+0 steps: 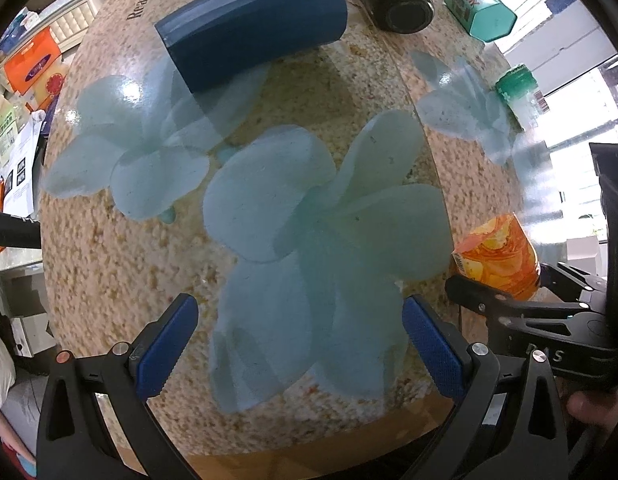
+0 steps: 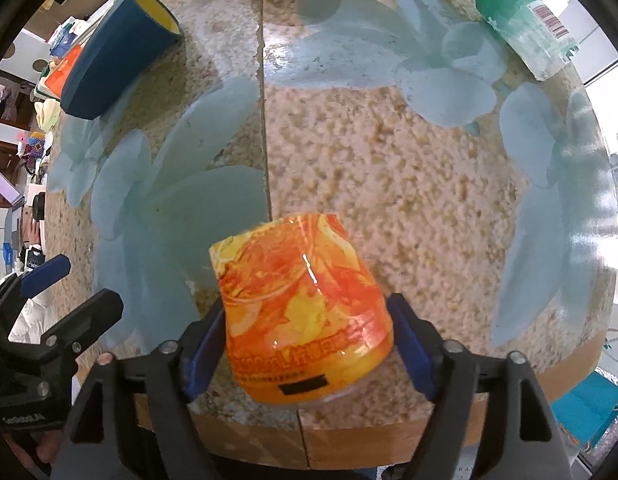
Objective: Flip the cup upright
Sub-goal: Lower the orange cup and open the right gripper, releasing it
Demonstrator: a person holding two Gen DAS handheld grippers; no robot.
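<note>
Right hand-held gripper [image 2: 307, 344] pinching orange cup [image 2: 305, 308] between my pads, cup tilted above tabletop [image 2: 429, 200]. Rotate wrist slowly, keep squeeze even. Left hand-held gripper [image 1: 301, 344] spread, holding nothing.

The cup [image 2: 305, 312] is patterned in swirling orange and yellow. The counter [image 2: 389, 200] is speckled tan, overlaid with pale blue-green flowers. A navy tumbler [image 2: 109, 52] is lined in yellow. Blue pads [image 1: 165, 344] are carried on black fingers.

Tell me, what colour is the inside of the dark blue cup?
Yellow. The blue cup shows its yellow inside best in the right wrist view.
</note>
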